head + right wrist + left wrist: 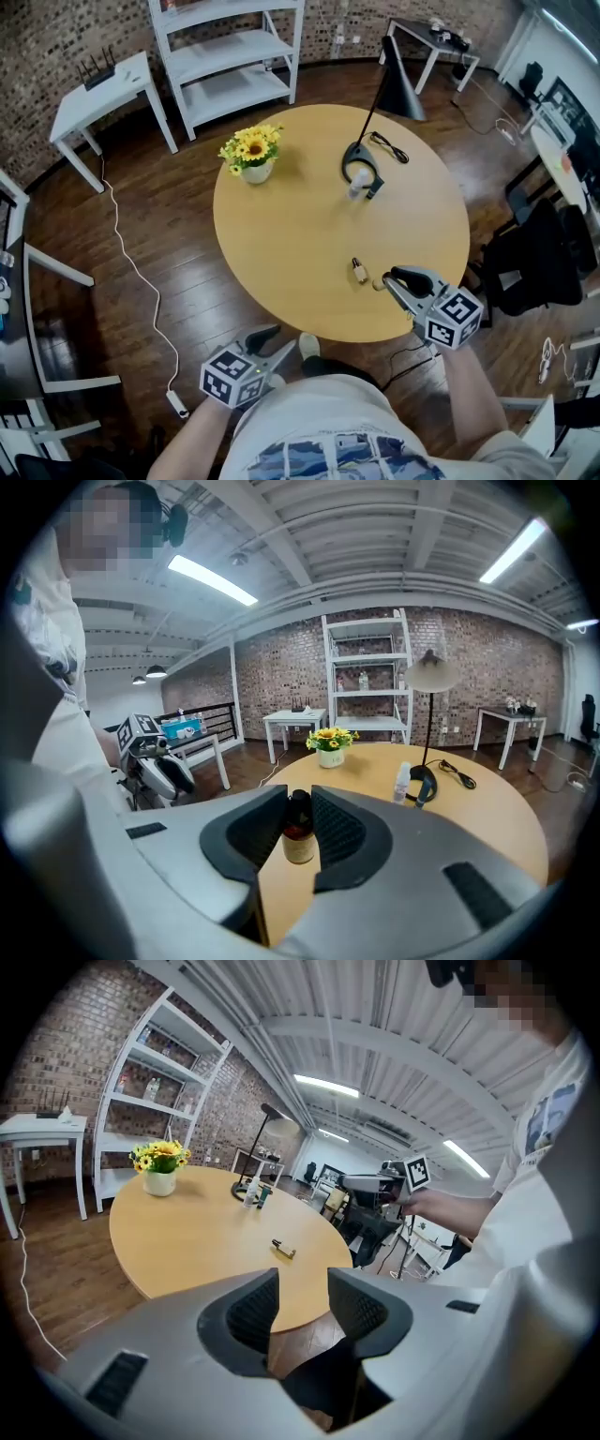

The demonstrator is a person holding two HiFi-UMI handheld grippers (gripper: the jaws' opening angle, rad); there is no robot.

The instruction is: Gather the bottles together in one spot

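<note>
A: Your right tongs (pixel 298 803) grip a small brown bottle (pixel 299 841) at the near edge of the desk (pixel 281 234). Its pale label is too small to read.
B: Your left tongs (pixel 302 1288) are a little apart, empty, off the desk. A white bottle (pixel 357 184) stands by the lamp base (pixel 362 157).

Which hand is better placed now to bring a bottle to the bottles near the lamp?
Right. The right tool is shut on a small brown bottle above the table. The left tool is open, empty and off the table's edge.
</note>
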